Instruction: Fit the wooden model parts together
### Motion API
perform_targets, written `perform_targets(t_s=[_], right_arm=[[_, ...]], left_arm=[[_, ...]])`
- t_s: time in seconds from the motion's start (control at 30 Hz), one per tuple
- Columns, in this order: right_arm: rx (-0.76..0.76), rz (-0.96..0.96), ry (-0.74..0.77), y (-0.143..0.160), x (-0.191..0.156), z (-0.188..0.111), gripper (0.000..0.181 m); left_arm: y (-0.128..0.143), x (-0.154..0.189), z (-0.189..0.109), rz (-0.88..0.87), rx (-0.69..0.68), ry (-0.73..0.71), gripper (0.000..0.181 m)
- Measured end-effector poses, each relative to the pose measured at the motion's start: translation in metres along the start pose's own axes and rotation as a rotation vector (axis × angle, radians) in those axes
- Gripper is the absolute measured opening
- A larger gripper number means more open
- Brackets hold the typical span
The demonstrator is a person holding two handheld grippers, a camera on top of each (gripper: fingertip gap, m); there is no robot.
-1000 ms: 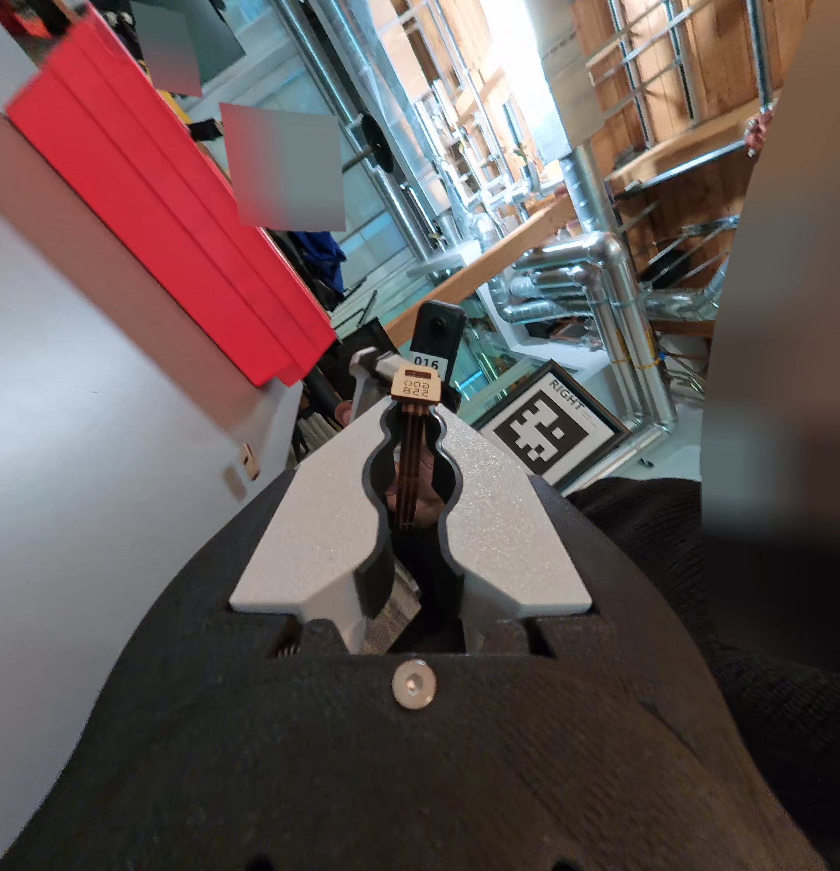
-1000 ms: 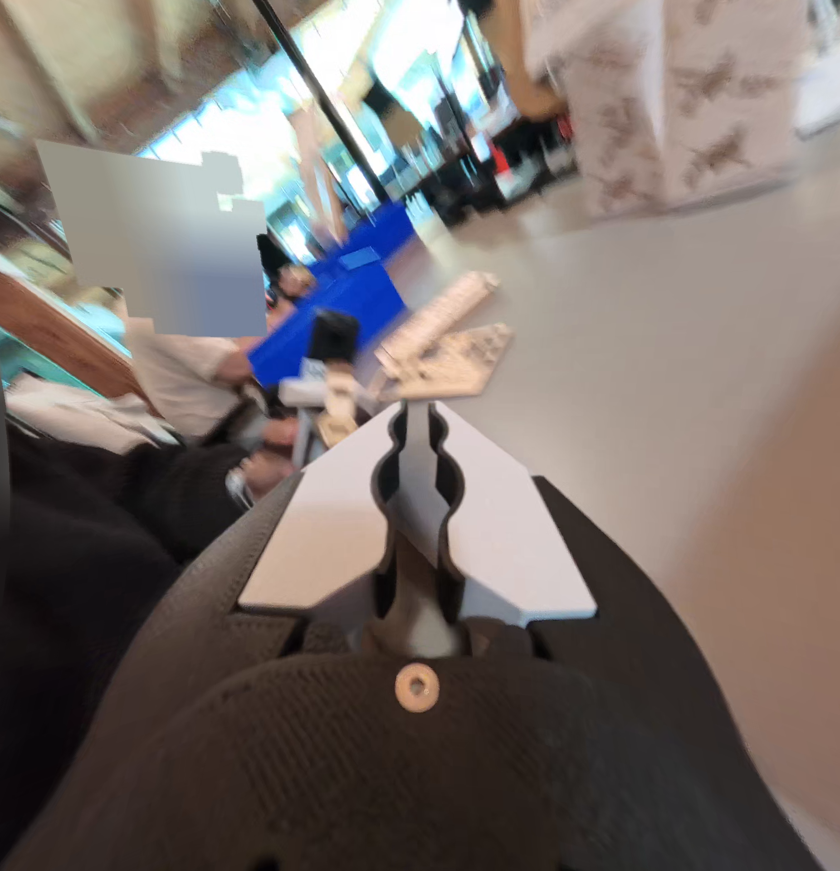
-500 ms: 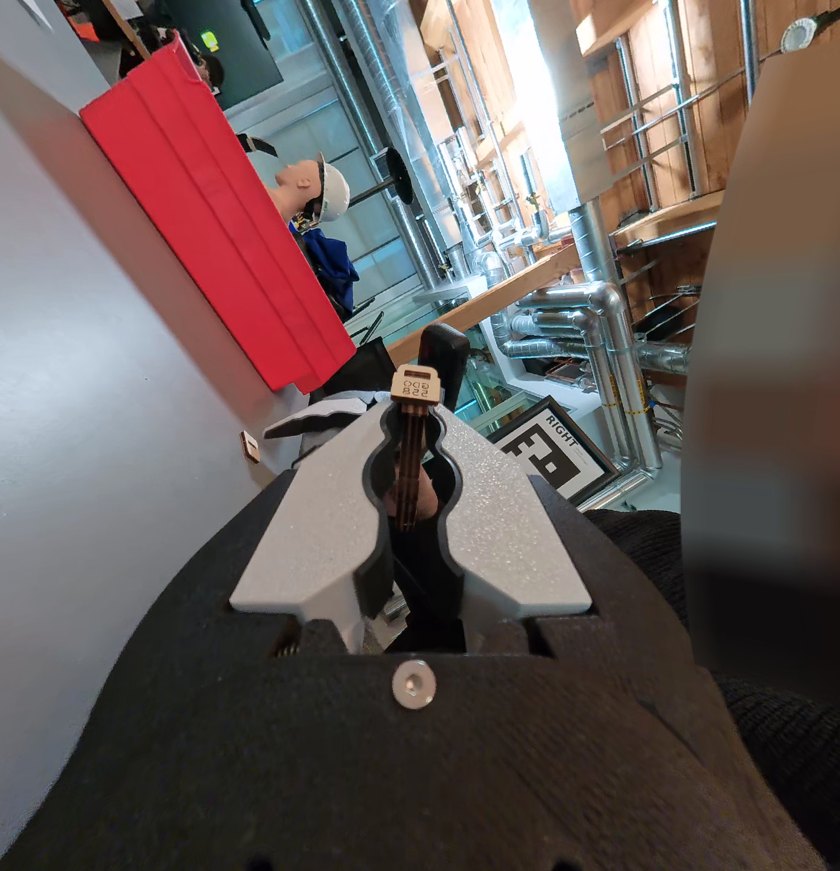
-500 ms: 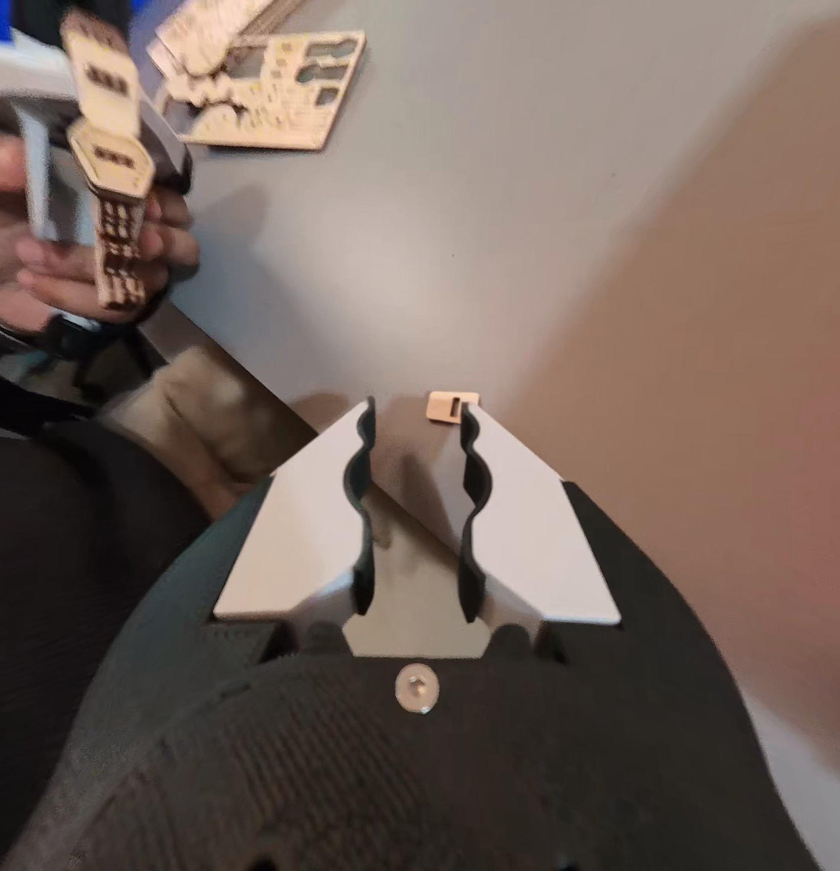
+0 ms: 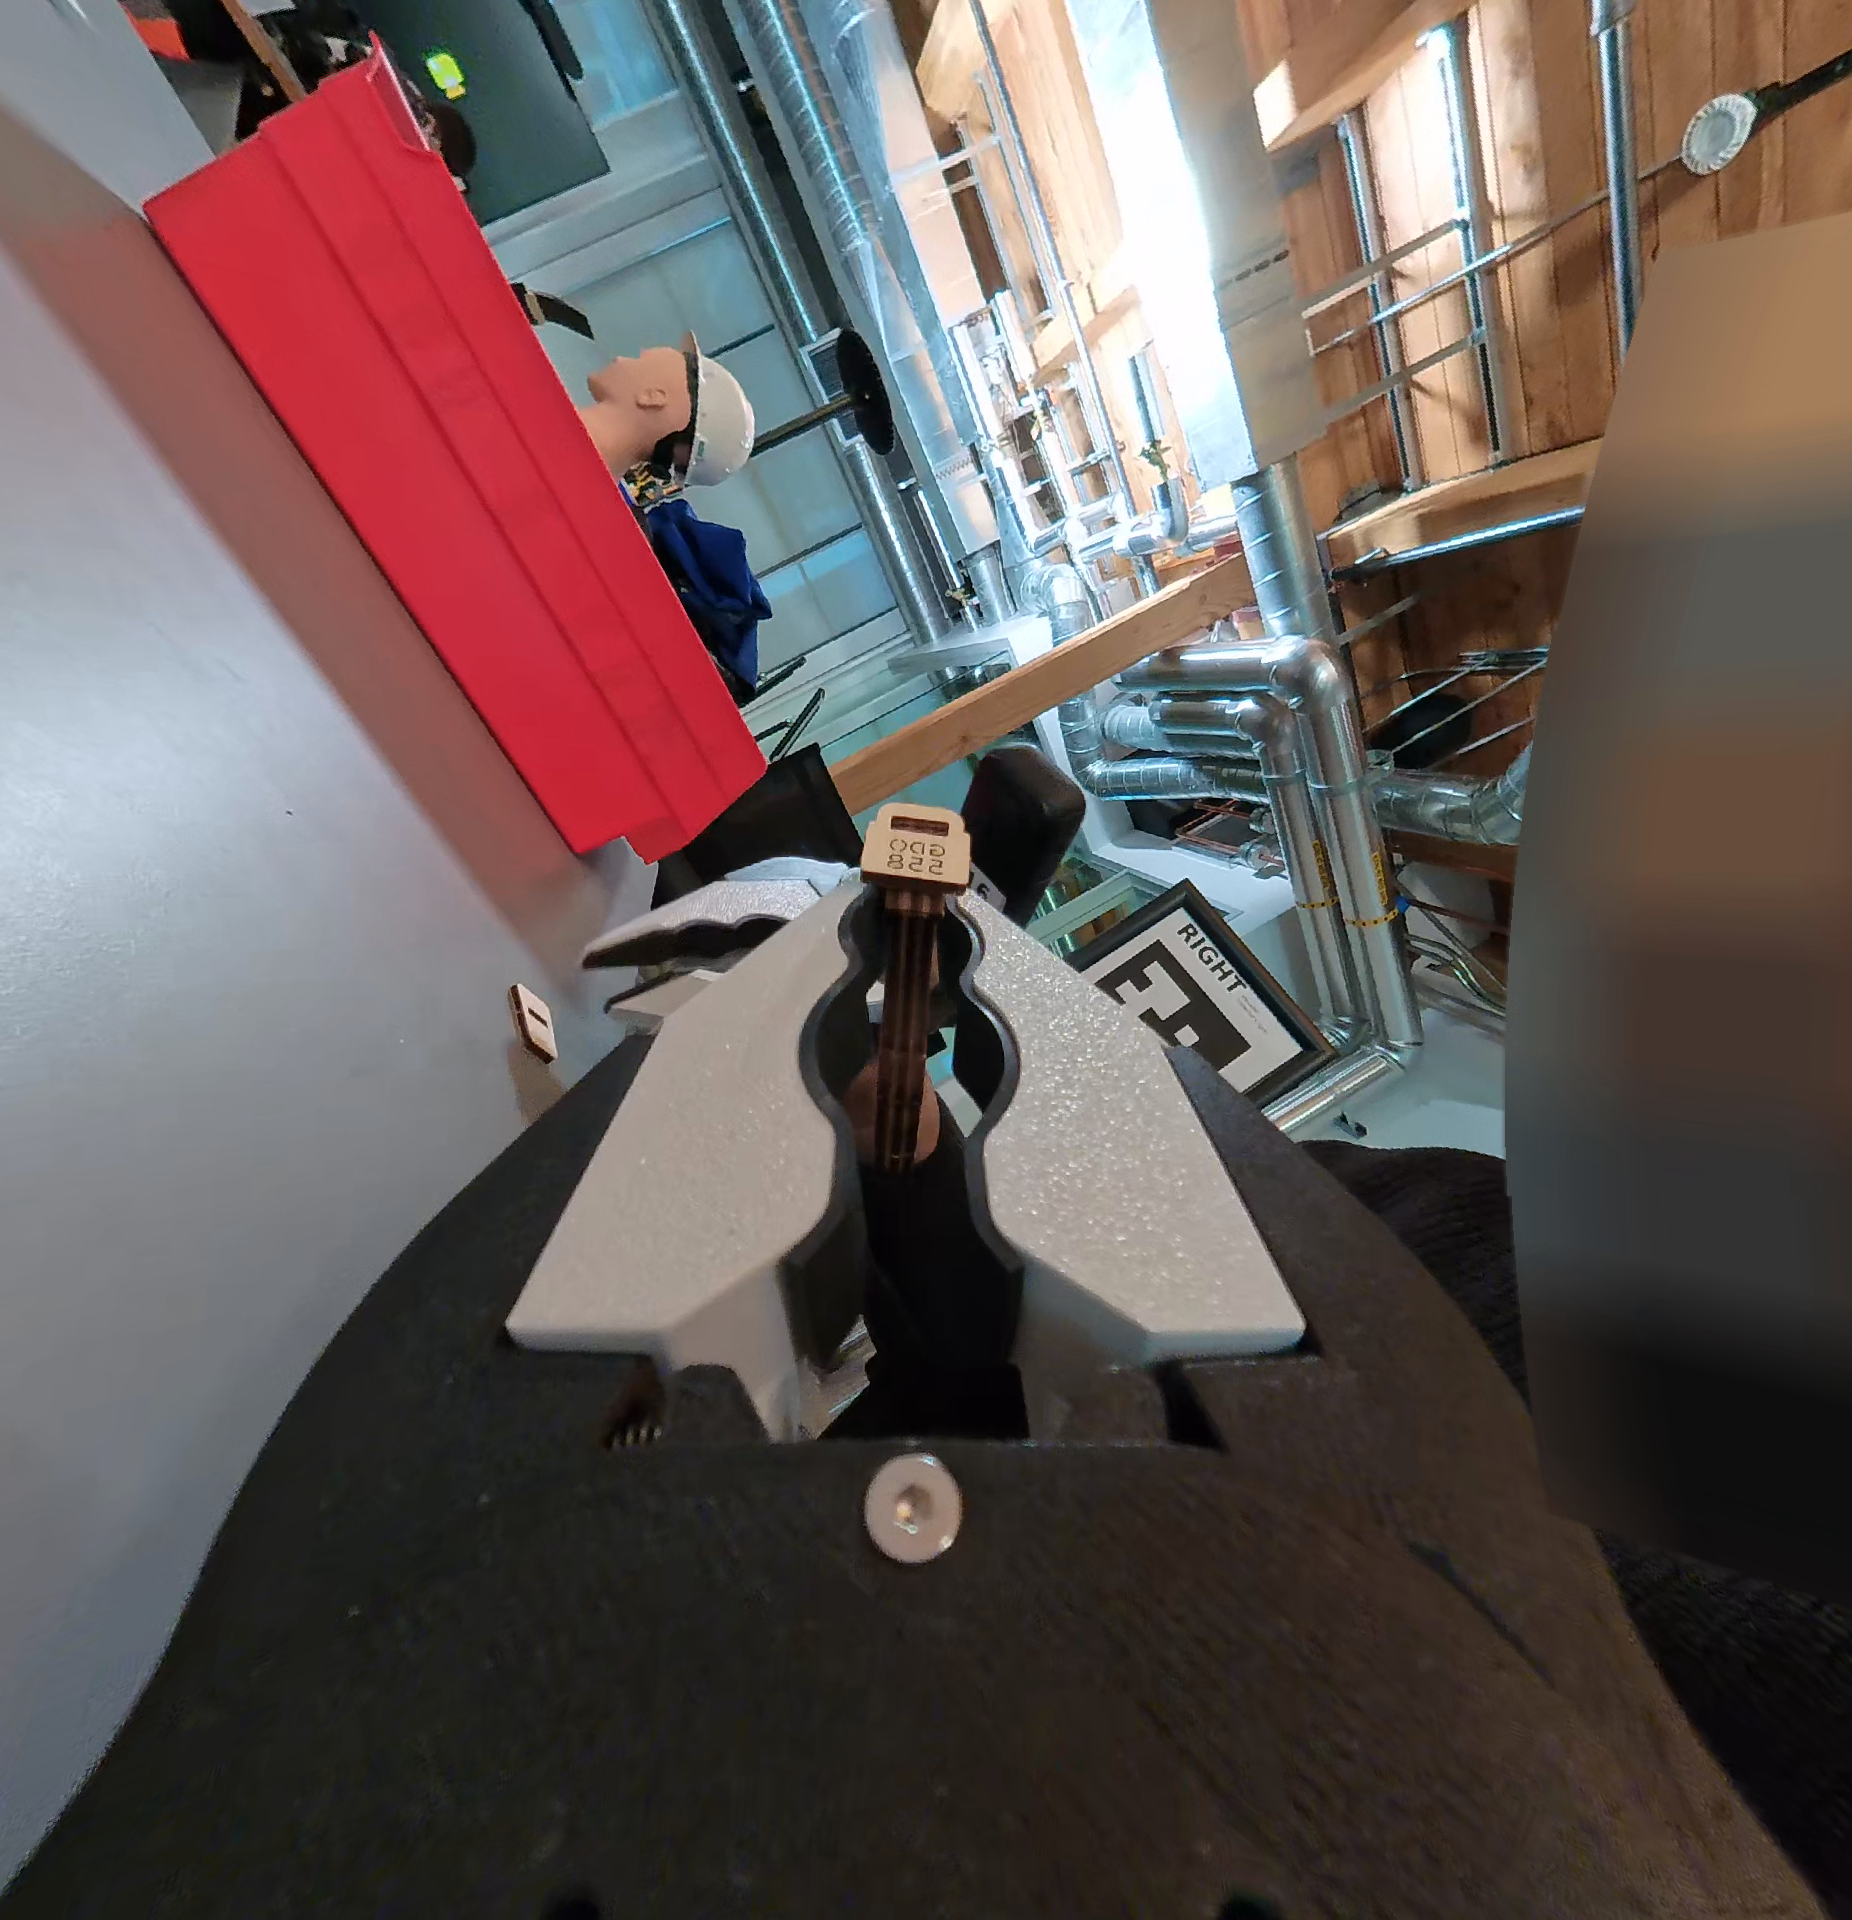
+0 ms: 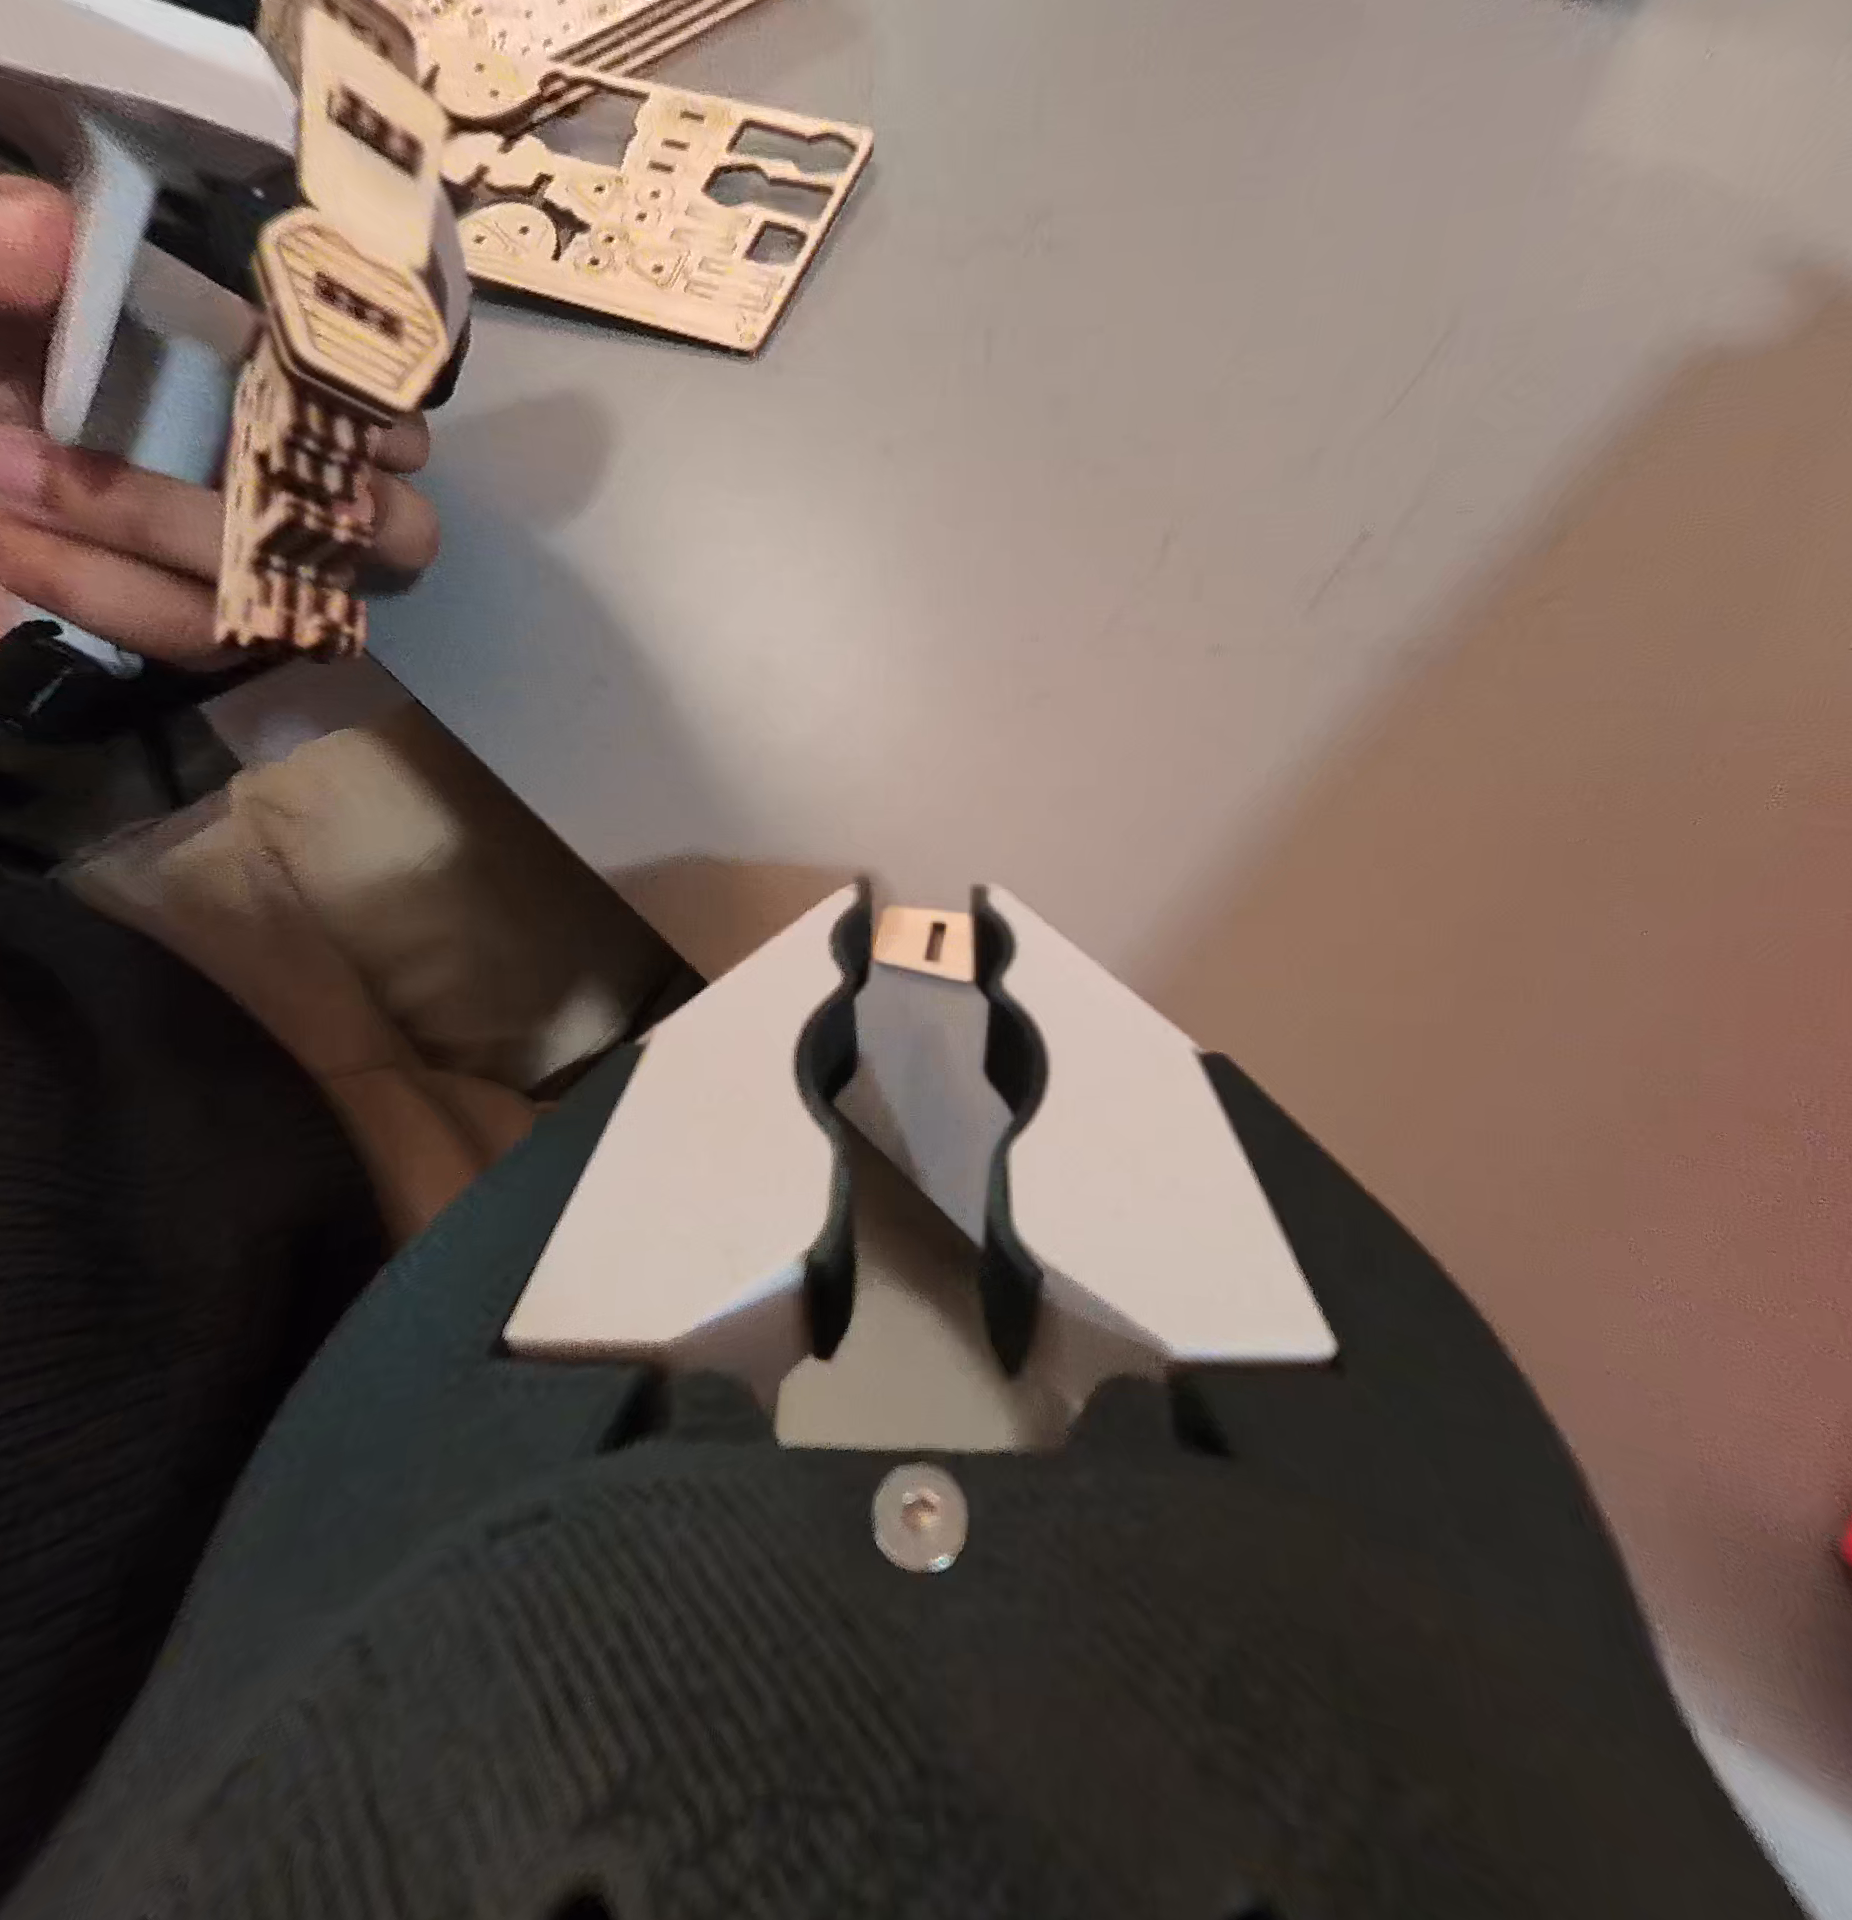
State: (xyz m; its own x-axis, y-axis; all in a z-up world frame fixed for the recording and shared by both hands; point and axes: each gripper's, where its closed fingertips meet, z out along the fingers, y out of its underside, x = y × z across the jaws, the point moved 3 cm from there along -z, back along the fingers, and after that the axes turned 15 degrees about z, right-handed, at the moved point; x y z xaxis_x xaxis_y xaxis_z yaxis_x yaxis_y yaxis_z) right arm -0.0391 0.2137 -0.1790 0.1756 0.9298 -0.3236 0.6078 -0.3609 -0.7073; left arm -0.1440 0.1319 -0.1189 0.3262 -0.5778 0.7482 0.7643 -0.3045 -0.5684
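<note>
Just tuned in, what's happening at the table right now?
The left gripper is shut on a layered wooden assembly, held up off the grey table. The right gripper is open, its fingers on either side of a small slotted wooden piece lying on the table near the edge. A punched-out wooden parts sheet lies farther back.

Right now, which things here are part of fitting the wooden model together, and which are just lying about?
Part of the job:
wooden assembly in the left gripper
small slotted piece between the right gripper fingers
cut-out sheets

Lying about:
red bin
mannequin with helmet
</note>
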Motion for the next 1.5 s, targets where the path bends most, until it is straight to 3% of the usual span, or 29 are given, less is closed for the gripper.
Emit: perform_targets(t_s=[0.13, 0.4, 0.67, 0.77, 0.9, 1.13, 1.27, 1.33, 1.5], right_arm=[[-0.066, -0.09, 0.056, 0.011, -0.01, 0.011, 0.044], [-0.097, -0.233, 0.13, 0.025, -0.032, 0.014, 0.024], [-0.04, -0.335, 0.148, 0.028, -0.039, 0.006, 0.06], [-0.095, -0.356, 0.154, 0.037, -0.034, 0.012, 0.065], [-0.099, -0.457, 0.199, 0.038, -0.034, 0.008, 0.023], [-0.1, -0.548, 0.257, 0.038, -0.037, 0.01, 0.018], [-0.01, -0.321, 0.162, 0.024, -0.037, 0.005, 0.009], [0.031, -0.112, 0.104, 0.017, -0.029, 0.005, 0.009], [0.125, 0.512, -0.221, 0.005, -0.014, 0.004, 0.009]], left_arm=[[0.001, 0.002, 0.001, -0.003, -0.003, 0.008, 0.006], [0.002, 0.005, 0.001, 0.01, -0.007, 0.013, 0.006], [0.002, 0.004, 0.001, -0.005, 0.0, 0.014, 0.006], [0.003, 0.003, 0.002, -0.014, 0.001, 0.014, 0.006], [0.002, 0.004, 0.002, -0.01, 0.004, 0.011, 0.006], [0.001, 0.003, 0.001, -0.023, 0.01, 0.01, 0.006], [0.001, 0.002, 0.0, -0.025, 0.016, 0.007, 0.006], [0.0, 0.001, 0.0, -0.029, 0.019, 0.008, 0.007], [0.001, 0.001, -0.001, -0.043, 0.025, 0.009, 0.007]])
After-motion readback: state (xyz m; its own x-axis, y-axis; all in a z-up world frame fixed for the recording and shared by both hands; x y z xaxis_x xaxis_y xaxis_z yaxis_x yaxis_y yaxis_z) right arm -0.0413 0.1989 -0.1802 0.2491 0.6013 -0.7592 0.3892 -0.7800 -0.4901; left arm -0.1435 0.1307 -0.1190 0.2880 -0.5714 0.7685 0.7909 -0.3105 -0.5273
